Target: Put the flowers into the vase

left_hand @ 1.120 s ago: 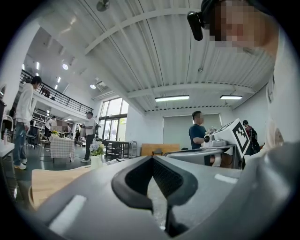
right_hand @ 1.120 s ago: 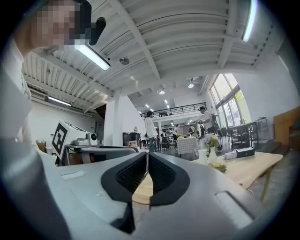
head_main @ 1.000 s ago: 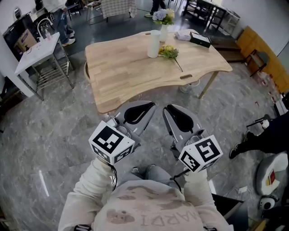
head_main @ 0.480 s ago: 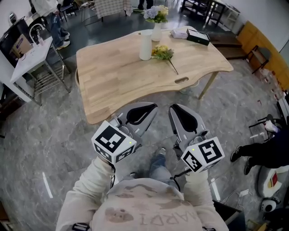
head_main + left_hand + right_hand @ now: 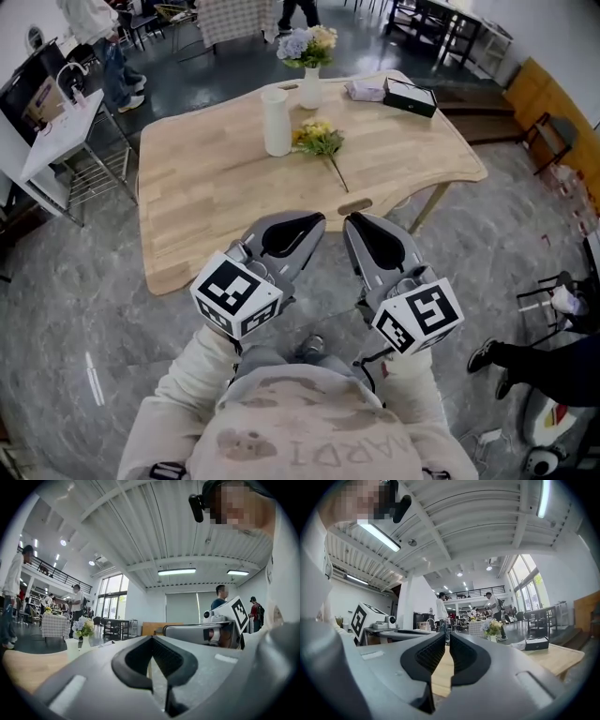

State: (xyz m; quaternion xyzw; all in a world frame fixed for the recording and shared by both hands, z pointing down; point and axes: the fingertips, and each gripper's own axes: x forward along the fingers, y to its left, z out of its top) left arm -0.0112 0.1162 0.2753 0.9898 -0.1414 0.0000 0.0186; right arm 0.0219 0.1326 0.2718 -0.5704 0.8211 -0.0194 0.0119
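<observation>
A tall white vase stands empty on the wooden table. Just right of it, yellow flowers lie flat, their stem pointing toward the table's near edge. My left gripper and right gripper are side by side over the table's front edge, well short of the flowers. Both are shut with nothing between their jaws. From the left gripper view the white vase shows far off; the right gripper view looks along the tabletop.
A small vase holding a pale bouquet stands at the table's far side, with a cloth and a black box to its right. A white side table is at left; a seated person's legs are at right.
The table has drawn closer and shifted left in the head view as the person steps toward it. Both grippers keep the same shut pose.
</observation>
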